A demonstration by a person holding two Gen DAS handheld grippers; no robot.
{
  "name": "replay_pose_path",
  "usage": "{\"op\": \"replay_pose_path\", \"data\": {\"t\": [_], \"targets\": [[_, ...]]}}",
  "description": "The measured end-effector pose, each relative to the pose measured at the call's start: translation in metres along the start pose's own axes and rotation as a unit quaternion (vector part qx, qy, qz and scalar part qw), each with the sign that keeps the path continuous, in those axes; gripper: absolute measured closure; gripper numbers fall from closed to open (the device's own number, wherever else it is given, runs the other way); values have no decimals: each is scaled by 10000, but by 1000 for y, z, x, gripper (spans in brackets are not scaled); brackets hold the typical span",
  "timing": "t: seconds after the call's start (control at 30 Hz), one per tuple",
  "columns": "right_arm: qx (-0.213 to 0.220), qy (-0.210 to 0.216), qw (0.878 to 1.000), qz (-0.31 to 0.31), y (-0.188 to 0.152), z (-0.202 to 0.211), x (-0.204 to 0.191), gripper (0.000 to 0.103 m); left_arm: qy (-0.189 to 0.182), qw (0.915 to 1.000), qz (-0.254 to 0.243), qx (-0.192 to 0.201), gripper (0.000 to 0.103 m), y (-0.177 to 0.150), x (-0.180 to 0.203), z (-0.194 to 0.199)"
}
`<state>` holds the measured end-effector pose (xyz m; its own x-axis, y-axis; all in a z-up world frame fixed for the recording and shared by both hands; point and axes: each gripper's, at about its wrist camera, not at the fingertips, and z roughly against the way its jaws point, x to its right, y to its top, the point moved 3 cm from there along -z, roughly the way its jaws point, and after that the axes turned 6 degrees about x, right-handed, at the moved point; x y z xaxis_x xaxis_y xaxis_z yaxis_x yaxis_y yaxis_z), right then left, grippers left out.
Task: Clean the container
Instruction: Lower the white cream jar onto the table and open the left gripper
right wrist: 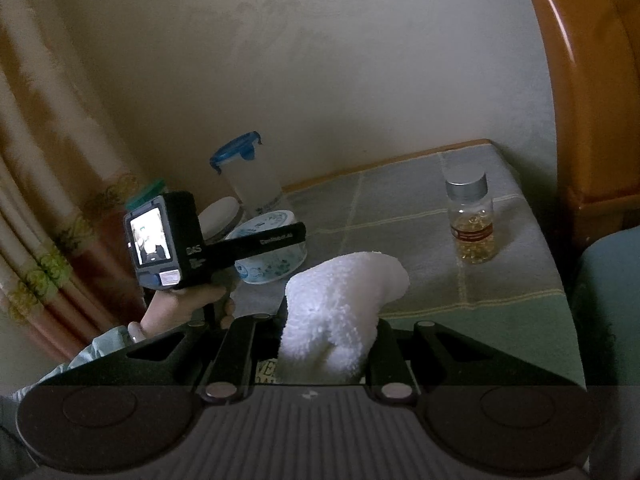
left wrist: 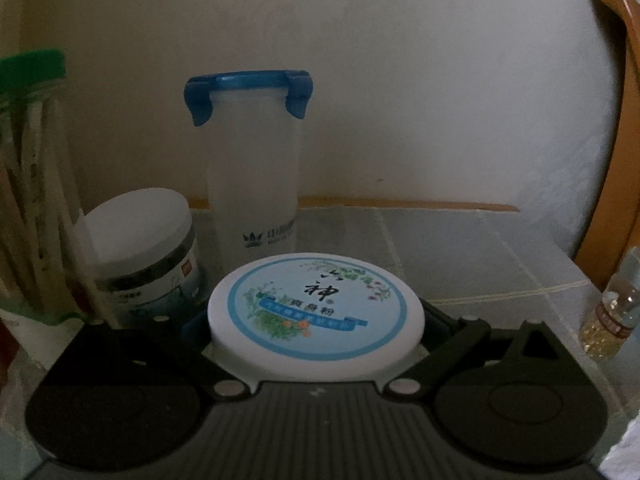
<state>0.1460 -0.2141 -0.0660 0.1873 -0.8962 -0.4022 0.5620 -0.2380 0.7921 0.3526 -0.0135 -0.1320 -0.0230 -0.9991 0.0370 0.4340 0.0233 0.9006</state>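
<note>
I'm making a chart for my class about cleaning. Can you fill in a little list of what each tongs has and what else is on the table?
left tongs: around the round powder tin, one finger each side
right tongs: shut on a white fluffy cloth
cloth and tin: apart, not touching yet
behind the tin: tall cup with blue clip lid, white-lidded jar
off to the side: small bottle with silver cap
table cover: checked cloth
</note>
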Motion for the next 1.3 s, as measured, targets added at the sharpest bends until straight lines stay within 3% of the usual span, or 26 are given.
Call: {"op": "replay_pose_path", "data": {"t": [0.5,1.3], "targets": [[-23,19,10000,-19,-1,1,0,83,186,9998,0,-70,5,-7,2,-5],[1,-2,10000,24,-4,6,-7,83,183,9994,-110,279,3,-7,5,5]]}}
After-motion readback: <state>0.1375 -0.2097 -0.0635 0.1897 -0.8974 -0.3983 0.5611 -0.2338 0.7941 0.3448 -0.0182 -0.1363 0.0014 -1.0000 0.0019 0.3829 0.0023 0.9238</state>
